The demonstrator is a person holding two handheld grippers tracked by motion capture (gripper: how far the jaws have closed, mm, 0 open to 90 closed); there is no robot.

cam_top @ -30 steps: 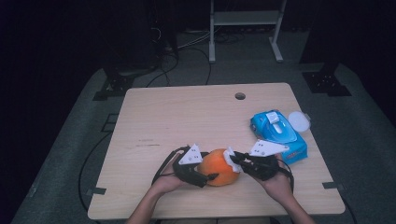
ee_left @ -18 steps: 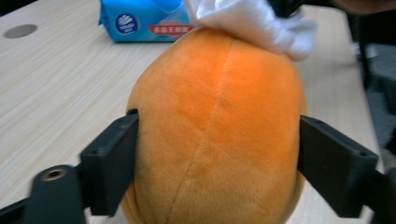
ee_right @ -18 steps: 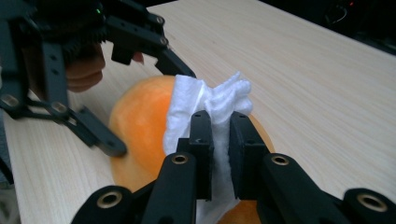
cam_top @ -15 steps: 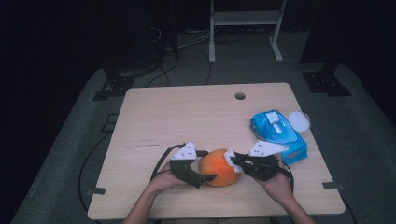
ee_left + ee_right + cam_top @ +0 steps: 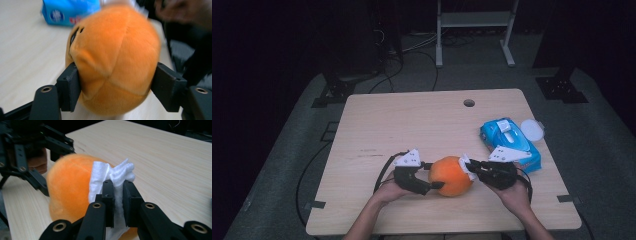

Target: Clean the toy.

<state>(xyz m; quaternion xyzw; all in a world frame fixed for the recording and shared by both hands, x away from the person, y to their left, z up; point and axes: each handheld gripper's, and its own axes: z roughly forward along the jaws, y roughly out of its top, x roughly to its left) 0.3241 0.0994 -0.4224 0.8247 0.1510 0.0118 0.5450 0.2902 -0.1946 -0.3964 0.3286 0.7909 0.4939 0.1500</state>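
- Left hand (image 5: 388, 191) comes in from the bottom edge of the high view and carries the left gripper (image 5: 436, 176), which lies low over the worktop (image 5: 412, 120) and points right.
- Left gripper jaws have just been closing. In the left gripper view the orange plush ball (image 5: 113, 62) sits between them and both pads press into its sides, so the gripper is clamped on the ball.
- Orange plush ball (image 5: 451, 176) rests on the worktop near the front edge, a little right of centre, directly between the two grippers. A dark stitched mark shows on its upper left in the left gripper view.
- White wipe (image 5: 110, 176) lies flat against the side of the ball that faces the right gripper, with its crumpled top sticking up above the jaws.
- Right gripper (image 5: 118, 187) has its jaws drawn close together and pinches the white wipe between the pads. In the high view the right gripper (image 5: 469, 167) points left and meets the ball's right side.
- Right hand (image 5: 512, 192) holds that gripper from the lower right.
- Blue wipes pack (image 5: 511, 144) lies flat on the worktop right of the ball, just behind the right gripper.
- White round lid (image 5: 532, 130) lies at the right edge of the worktop, touching the pack's far corner.
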